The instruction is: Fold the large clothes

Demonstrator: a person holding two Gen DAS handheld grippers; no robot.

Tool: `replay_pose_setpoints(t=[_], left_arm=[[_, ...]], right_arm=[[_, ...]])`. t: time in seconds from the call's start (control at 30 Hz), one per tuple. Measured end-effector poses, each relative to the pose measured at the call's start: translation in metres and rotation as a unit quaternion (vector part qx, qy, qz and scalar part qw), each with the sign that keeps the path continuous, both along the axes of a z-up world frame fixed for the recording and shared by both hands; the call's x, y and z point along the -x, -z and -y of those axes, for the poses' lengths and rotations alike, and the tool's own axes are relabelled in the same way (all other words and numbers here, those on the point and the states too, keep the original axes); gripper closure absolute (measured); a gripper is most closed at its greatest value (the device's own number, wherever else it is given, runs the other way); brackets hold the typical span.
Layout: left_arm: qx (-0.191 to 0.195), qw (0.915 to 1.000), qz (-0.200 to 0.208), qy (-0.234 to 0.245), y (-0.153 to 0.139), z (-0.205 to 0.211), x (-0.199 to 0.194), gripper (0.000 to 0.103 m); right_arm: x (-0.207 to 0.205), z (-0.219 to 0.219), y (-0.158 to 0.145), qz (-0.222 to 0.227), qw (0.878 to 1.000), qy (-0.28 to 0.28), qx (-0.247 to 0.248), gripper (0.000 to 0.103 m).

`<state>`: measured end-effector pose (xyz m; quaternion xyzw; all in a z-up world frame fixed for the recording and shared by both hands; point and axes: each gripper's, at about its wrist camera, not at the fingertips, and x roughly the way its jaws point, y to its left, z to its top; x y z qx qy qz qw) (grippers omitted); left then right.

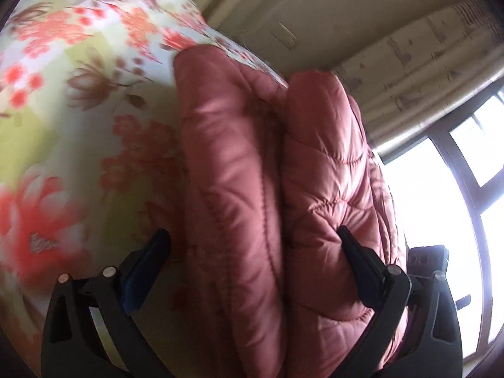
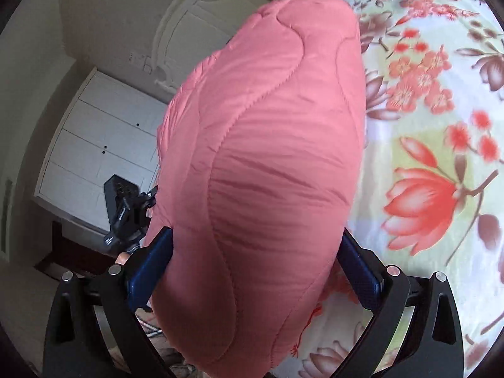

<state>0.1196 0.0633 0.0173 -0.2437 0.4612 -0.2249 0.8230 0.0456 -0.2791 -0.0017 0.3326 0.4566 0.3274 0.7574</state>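
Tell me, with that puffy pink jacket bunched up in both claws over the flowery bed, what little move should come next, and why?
Probably lower both grippers toward the floral bedspread and lay the fold down. The quilted pink jacket fills the right gripper, and two thick layers of it sit in the left gripper, so a fold seems gathered but held off the bed. Setting it down before letting go should keep the layers stacked.

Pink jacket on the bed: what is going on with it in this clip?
A person with two handheld tongs is working on a pink quilted jacket over a floral bedspread. The right tongs have a thick bundle of the padded fabric between their fingers. The left tongs likewise straddle bunched folds of the jacket, with the right-hand finger pressed into it. The garment looks gathered and lifted rather than laid flat, so the fold seems mid-way, not finished.
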Motion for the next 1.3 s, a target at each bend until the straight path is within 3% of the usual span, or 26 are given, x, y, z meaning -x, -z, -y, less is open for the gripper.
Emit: replay_pose_setpoints(t=[0.13,0.2,0.37,0.47,0.53,0.63,0.7,0.8,0.87,0.9,0.97,1.07,1.13,1.2,1.3], left_arm=[[0.039,0.9987,-0.005,0.032,0.005,0.013,-0.013,0.023],[0.054,0.9978,-0.004,0.037,0.003,0.021,-0.022,0.036],[0.033,0.9988,0.012,0.033,-0.011,0.074,-0.057,0.045],[0.044,0.9986,0.009,0.028,-0.006,0.101,-0.083,0.046],[0.030,0.9992,0.021,0.018,0.003,0.115,-0.095,0.044],[0.020,0.9997,0.017,0.001,0.014,0.123,-0.096,0.032],[-0.004,0.9996,0.026,-0.005,0.011,0.122,-0.090,0.025],[-0.058,0.9964,0.057,-0.026,-0.011,0.119,-0.074,0.021],[-0.110,0.9880,0.098,-0.047,-0.039,0.118,-0.055,0.020],[-0.142,0.9789,0.134,-0.061,-0.057,0.119,-0.038,0.017],[-0.183,0.9572,0.206,-0.089,-0.090,0.120,-0.002,0.002],[-0.230,0.9146,0.309,-0.122,-0.129,0.127,0.065,0.002],[-0.259,0.8895,0.352,-0.133,-0.141,0.137,0.102,0.002],[-0.268,0.8768,0.377,-0.132,-0.144,0.150,0.125,0.002],[-0.274,0.8727,0.386,-0.120,-0.131,0.165,0.152,0.002]], right_arm=[[0.001,-0.013,-0.006,0.037,0.999,-0.007,0.014,0.007],[0.004,-0.012,-0.012,0.072,0.997,0.012,0.020,0.020],[0.011,0.007,-0.042,0.143,0.983,0.080,0.078,0.029],[0.000,0.025,-0.056,0.160,0.973,0.123,0.110,0.029],[-0.011,0.041,-0.058,0.156,0.970,0.142,0.117,0.029],[-0.036,0.061,-0.038,0.116,0.973,0.155,0.127,0.027],[-0.044,0.071,-0.016,0.089,0.974,0.169,0.122,0.023],[-0.036,0.072,-0.019,0.091,0.971,0.179,0.130,0.016],[-0.019,0.070,-0.031,0.097,0.964,0.186,0.162,0.012],[-0.008,0.066,-0.042,0.104,0.958,0.194,0.183,0.010],[0.014,0.066,-0.062,0.134,0.945,0.217,0.207,0.008],[0.060,0.062,-0.097,0.205,0.919,0.248,0.229,0.004],[0.094,0.057,-0.117,0.244,0.898,0.269,0.251,0.004],[0.124,0.047,-0.129,0.277,0.874,0.285,0.279,0.004],[0.149,0.036,-0.127,0.301,0.849,0.301,0.313,0.004]])
